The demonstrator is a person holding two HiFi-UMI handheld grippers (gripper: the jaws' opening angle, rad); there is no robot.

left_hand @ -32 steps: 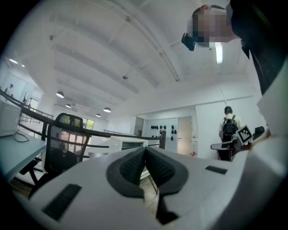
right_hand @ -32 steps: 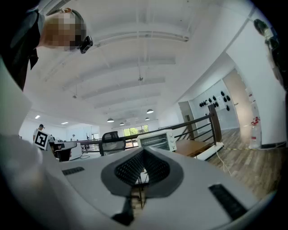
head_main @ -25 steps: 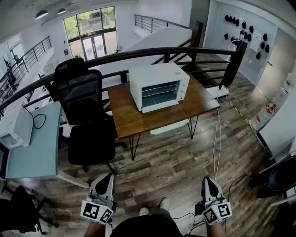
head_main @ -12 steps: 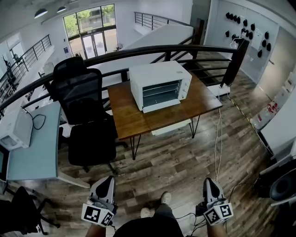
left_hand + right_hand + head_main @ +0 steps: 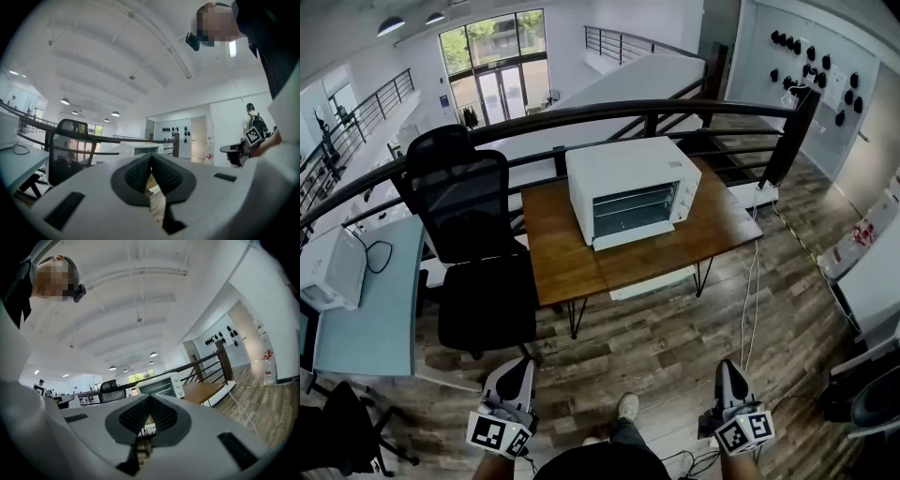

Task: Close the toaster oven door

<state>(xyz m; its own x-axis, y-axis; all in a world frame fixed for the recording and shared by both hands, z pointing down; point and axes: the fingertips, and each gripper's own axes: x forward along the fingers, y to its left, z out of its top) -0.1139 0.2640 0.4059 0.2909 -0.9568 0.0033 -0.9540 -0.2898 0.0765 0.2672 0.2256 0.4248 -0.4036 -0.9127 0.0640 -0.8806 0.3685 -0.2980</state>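
Fingers [image 5: 136, 176] are pressed together on both grippers, nothing between them. Left gripper [image 5: 521, 364] at 7 o'clock and right gripper [image 5: 728, 367] at 5 o'clock in head view, both low over the floor [image 5: 656, 337]. Oven [image 5: 633, 178] sits at 12 o'clock on the worktop [image 5: 567, 258], well apart from both. Door [image 5: 636, 238] looks dropped down flat on the oven's 6 o'clock side. Closing not started, approach comes first.

Risks:
- Cable [image 5: 750, 291] runs over the floor from the worktop's 3 o'clock end toward the right gripper. Easy to snag a foot on it.
- Chair [image 5: 473, 234] at 10 o'clock crowds the left-side path.
- Oven looks light and unanchored. A hard shove on the door could slam it or slide the oven toward the railing [image 5: 609, 111] at 12 o'clock.
- Narrow tips could skate off the door edge.
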